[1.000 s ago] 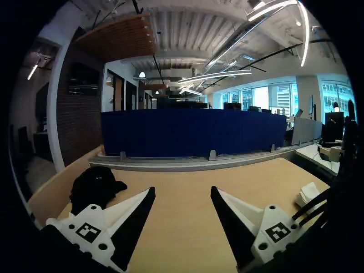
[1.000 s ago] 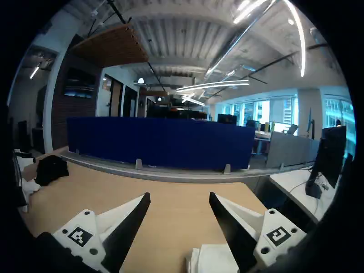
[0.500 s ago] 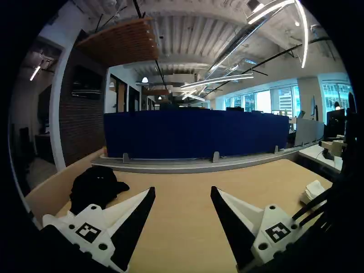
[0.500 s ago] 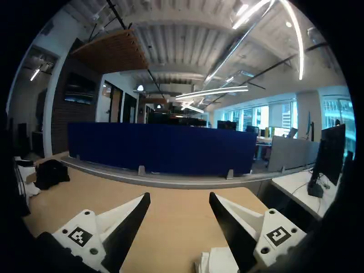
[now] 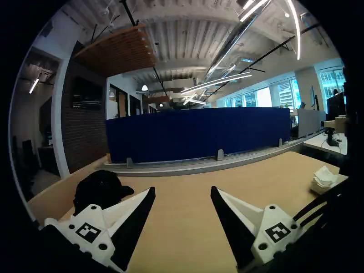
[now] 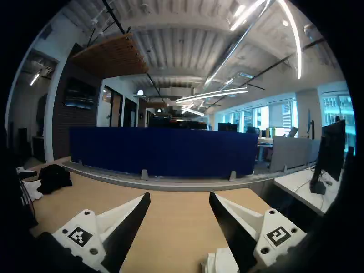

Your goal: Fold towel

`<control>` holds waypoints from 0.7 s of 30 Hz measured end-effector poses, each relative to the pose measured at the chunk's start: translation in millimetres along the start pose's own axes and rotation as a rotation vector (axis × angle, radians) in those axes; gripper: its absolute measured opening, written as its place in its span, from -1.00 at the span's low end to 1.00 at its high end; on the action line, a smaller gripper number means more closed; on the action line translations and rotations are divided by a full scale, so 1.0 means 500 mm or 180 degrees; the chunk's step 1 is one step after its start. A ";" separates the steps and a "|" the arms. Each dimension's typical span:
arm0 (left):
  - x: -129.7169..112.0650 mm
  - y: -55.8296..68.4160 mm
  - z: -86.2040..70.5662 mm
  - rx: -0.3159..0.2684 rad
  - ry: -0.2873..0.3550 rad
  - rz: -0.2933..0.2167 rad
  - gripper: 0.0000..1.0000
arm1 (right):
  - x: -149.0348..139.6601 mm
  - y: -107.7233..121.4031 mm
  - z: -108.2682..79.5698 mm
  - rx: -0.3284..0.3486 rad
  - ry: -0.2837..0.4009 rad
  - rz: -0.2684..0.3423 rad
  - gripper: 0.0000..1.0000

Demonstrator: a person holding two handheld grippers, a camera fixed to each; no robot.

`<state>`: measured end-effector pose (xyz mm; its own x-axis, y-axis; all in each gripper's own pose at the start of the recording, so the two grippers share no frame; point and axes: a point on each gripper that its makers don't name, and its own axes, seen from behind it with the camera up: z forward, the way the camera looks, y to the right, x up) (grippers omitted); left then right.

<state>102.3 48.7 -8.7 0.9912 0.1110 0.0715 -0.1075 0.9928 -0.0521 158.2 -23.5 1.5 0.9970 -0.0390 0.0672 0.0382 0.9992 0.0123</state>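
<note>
A stack of folded white towels (image 5: 325,178) lies at the right edge of the wooden table (image 5: 191,214) in the left gripper view. The same white stack (image 6: 222,262) peeks out at the bottom of the right gripper view, under the right finger. My left gripper (image 5: 182,202) hovers open above the table with nothing between its fingers. My right gripper (image 6: 179,207) is open too and holds nothing. A crumpled black cloth (image 5: 98,190) rests on the table's left side, just beyond the left gripper's left finger; it lies far off to the left (image 6: 53,177) in the right gripper view.
A blue partition (image 5: 195,133) on a grey rail closes the table's far edge. A brick column (image 5: 79,132) stands at the left. Neighbouring desks with monitors (image 6: 325,159) are at the right. Bare tabletop stretches ahead of both grippers.
Both views have tilted upward and turned slightly; the white stack sits lower in the right gripper view and farther right in the left gripper view. Both grippers stay open.
</note>
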 end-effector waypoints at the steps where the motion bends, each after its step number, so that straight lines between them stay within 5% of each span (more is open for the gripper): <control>1: -0.002 -0.003 0.000 0.0016 0.0012 0.0001 0.80 | 0.001 -0.004 0.001 0.0008 0.0005 0.0006 1.00; 21: -0.091 -0.029 0.001 0.0093 0.0136 -0.0124 0.80 | -0.001 -0.034 0.013 0.0014 0.0066 0.0084 1.00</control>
<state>58.5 29.0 -10.8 0.9970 0.0709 0.0303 -0.0703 0.9973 -0.0209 156.6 -40.4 7.5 0.9988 -0.0124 0.0470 0.0117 0.9998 0.0153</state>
